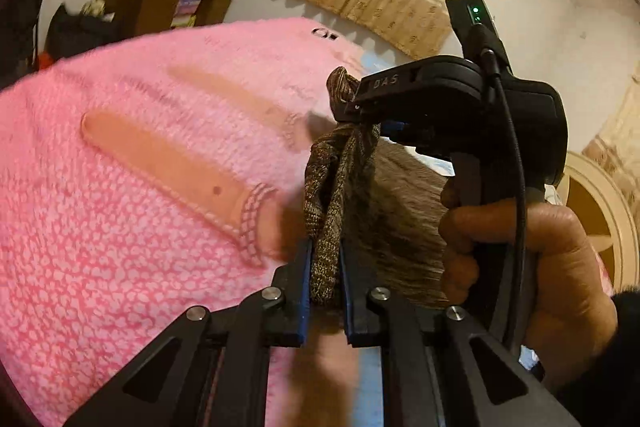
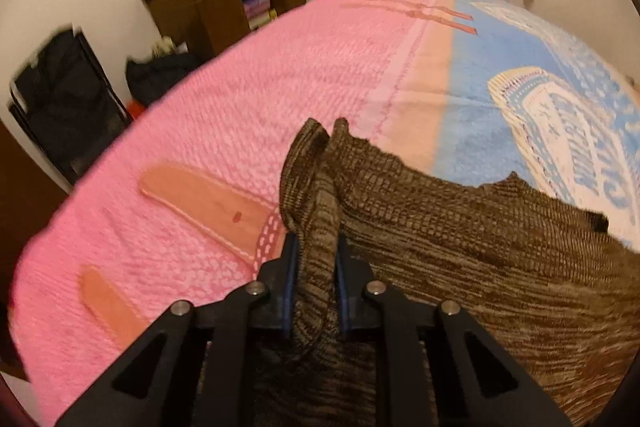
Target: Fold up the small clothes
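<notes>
So this looks like mid-fold, both grippers have a pinch of the same brown knit garment (image 2: 460,239) and are carrying an edge of it over. The left gripper (image 1: 325,267) has its jaws clamped on a bunched strip of the knit, you can see the fabric squeezed between the blue pads. The right gripper (image 2: 314,287) is doing the same, jaws closed tight on a gathered ridge of cloth. In the left view the right one sits just beside and a bit ahead, with the person's right hand (image 1: 528,267) wrapped round its handle.

The garment itself is on the bed, lying mostly on the pink blanket (image 2: 240,115) and spilling over onto the blue patterned towel (image 2: 500,115) on the right side. The bulk of it is spread flat, only the pinched edge is lifted and bunched up.

My guess for what's next: both ends need to travel together at the same height across the body of the garment, then get laid down so the edges line up. If one side leads, the fold goes crooked. The knit looks floppy and stretchy, so dragging could pull the bottom layer along, better to lift clear first, then release both
</notes>
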A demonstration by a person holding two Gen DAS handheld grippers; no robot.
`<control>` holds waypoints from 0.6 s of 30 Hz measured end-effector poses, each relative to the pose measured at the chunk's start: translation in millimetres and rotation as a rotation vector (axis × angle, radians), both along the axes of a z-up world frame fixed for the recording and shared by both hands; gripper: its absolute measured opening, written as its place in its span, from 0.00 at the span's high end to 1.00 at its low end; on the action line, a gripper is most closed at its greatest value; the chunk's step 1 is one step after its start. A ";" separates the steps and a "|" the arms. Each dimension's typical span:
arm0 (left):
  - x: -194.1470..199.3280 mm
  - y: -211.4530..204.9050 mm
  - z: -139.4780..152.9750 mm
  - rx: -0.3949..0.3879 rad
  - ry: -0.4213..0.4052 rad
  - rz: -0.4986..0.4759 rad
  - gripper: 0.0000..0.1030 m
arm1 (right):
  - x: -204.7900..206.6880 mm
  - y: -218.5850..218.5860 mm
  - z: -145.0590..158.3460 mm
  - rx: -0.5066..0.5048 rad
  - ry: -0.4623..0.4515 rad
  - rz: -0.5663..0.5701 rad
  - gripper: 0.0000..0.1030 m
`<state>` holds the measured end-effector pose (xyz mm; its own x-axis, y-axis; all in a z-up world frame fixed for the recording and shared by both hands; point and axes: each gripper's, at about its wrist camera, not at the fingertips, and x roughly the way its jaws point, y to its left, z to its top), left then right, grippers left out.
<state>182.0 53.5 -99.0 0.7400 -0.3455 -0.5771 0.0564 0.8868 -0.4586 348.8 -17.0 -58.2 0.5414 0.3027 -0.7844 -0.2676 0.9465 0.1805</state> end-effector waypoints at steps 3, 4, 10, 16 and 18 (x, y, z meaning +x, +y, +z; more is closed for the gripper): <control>-2.1 -10.1 12.7 0.009 -0.025 -0.034 0.88 | -0.5 -12.8 12.8 0.061 -0.003 -0.001 0.81; -2.9 -13.6 16.4 0.012 -0.033 -0.044 0.88 | -2.1 -17.3 16.4 0.067 -0.009 -0.001 0.81; -10.0 -54.3 41.6 0.063 -0.093 -0.151 0.88 | -17.7 -68.0 41.7 0.123 -0.048 -0.025 0.82; -21.2 -119.8 59.7 0.102 -0.149 -0.316 0.88 | -39.6 -138.7 60.1 0.179 -0.074 -0.078 0.82; -24.7 -146.3 62.6 0.111 -0.163 -0.370 0.88 | -45.9 -168.8 63.8 0.199 -0.089 -0.097 0.82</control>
